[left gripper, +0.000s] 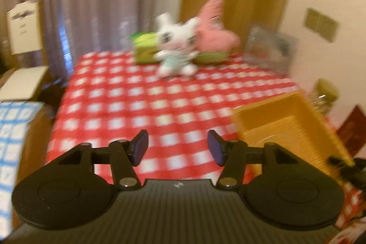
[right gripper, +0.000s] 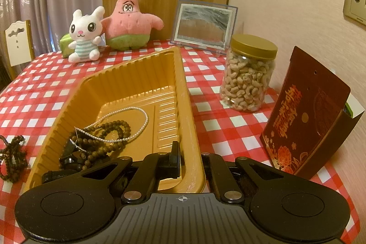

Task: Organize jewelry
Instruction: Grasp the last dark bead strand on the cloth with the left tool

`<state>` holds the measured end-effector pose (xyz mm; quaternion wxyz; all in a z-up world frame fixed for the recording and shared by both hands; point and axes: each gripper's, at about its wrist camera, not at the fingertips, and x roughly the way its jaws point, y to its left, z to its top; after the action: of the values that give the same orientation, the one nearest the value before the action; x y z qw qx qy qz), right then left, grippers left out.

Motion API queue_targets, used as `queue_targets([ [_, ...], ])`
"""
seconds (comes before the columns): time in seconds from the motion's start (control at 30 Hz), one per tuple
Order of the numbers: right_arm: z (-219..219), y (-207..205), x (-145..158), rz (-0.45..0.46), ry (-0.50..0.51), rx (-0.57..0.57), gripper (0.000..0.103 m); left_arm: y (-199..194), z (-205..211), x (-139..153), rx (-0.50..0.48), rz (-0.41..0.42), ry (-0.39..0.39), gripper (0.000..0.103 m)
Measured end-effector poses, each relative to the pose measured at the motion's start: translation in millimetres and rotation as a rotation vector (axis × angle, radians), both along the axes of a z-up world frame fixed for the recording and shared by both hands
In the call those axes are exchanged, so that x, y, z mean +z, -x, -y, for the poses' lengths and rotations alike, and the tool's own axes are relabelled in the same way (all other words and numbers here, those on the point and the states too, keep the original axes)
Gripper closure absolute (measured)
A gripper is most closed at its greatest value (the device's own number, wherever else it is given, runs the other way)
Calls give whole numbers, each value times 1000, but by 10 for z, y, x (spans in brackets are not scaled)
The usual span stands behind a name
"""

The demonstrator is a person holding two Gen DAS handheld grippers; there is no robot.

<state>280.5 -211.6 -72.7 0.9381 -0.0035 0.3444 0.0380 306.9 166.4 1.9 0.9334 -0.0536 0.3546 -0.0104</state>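
Red-and-white checked cloth covered the counter, with grey curtains and a wood panel behind and two plush toys propped at the far edge. On it lay a golden tray, and the right gripper had its jaws closed on the tray's near rim, one finger inside the wall and one outside, steadying it. Inside the tray sat a pearl necklace draped over a heap of brown wooden beads, with some darker pieces below them that I could not make out. One more string of dark beads lay on the cloth just left of the tray, not yet put away. The left gripper hung above bare cloth with its jaws apart and nothing between them; its view was blurred. By my reckoning the sorting was well along and the loose beads were the piece in hand: the left jaws would need to come down over that heap, close on a strand and carry it over the tray wall. As for writing, a dark red box at the right bore gold Chinese characters and a flower design, which I could not read; the jar of cashews showed no label.
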Motion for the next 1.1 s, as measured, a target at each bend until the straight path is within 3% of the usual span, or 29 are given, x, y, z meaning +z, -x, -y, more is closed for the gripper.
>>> queue_targets([
  [0.1, -2, 2, -2, 0, 0, 0, 98, 94, -186, -196, 54, -43, -14, 41],
  [0.23, 2, -1, -1, -2, 2, 0, 98, 155, -273, -540, 74, -119, 33, 40],
  [0.47, -9, 12, 1, -10, 15, 2, 98, 215, 141, -841, -109, -182, 27, 39],
  [0.57, -11, 17, 1, -14, 17, 0, 98, 241, 414, -896, -191, -169, -33, 33],
  [0.73, -10, 14, 3, -16, 15, -1, 98, 253, 728, -1073, -266, -172, -199, 32],
  [1.1, -3, 6, -7, -20, 14, -3, 98, 127, 700, -1261, -176, -161, -300, 32],
])
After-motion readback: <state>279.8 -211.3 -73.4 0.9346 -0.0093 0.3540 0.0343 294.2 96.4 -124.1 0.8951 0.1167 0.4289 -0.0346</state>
